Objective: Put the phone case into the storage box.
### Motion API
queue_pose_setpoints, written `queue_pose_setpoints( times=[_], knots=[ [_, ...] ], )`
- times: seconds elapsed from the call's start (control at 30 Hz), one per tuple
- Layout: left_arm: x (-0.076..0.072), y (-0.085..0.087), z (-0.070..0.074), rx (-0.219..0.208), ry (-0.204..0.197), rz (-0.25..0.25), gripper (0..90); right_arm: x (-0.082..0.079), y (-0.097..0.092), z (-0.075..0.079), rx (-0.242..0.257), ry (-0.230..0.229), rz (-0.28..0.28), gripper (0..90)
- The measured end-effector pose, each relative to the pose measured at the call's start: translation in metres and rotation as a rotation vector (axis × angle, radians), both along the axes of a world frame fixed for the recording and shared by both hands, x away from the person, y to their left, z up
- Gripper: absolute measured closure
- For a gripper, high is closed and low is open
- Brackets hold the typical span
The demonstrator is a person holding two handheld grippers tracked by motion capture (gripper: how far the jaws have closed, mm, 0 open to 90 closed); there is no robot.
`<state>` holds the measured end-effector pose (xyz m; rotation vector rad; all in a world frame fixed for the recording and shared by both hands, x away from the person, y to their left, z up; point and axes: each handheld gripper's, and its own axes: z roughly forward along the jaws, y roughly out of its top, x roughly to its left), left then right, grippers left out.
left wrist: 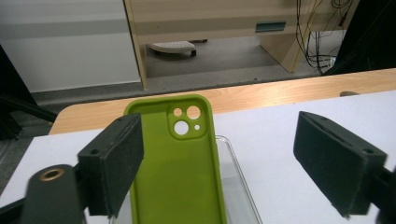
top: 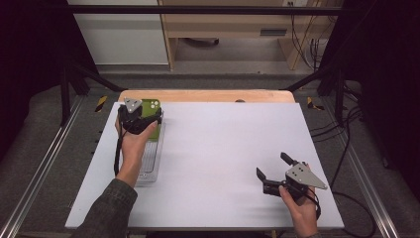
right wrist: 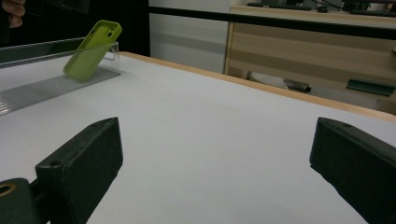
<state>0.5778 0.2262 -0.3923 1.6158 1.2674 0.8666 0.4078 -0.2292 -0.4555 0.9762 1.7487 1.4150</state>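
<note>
High view: left gripper hovering over green phone case leaning in clear tray; right gripper idling, spread, on white table.
Left gripper view: jaws spread, gripping nothing, case between but untouched.
Right gripper view: case tilting against tray's far wall.
Step judged: release done; next, withdrawing without nudging case.

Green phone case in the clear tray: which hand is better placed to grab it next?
Left. The left tongs hang open right over the green phone case, which leans against the end wall of the clear tray. The right tongs, also open, sit across the table, far from the case.
</note>
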Motion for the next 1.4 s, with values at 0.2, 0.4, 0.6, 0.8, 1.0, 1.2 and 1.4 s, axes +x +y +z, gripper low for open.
queue_pose_setpoints(
  times=[0.2,0.4,0.6,0.8,1.0,1.2,1.4],
  knots=[
    [-0.002,-0.003,0.002,-0.014,-0.01,-0.02,11.7,0.0,0.0,0.0,0.0,0.0,-0.001,2.8],
    [-0.004,-0.005,0.003,-0.02,-0.005,-0.036,6.5,0.0,0.0,0.0,0.0,0.002,0.0,2.8],
    [-0.006,-0.009,0.005,-0.031,-0.015,-0.054,4.1,0.0,0.0,0.0,0.001,0.002,0.0,2.8],
    [-0.01,-0.014,0.008,-0.034,-0.028,-0.07,3.8,0.0,0.0,0.0,0.002,0.0,0.0,2.8],
    [-0.014,-0.019,0.011,-0.043,-0.033,-0.1,3.3,0.0,0.0,0.0,0.003,0.0,-0.001,2.8],
    [-0.018,-0.023,0.013,-0.057,-0.03,-0.124,2.8,0.0,0.0,0.0,0.002,0.001,0.002,2.8],
    [-0.023,-0.025,0.016,-0.07,-0.046,-0.157,2.8,0.0,0.0,0.0,0.004,0.001,0.001,2.8]
  ],
)
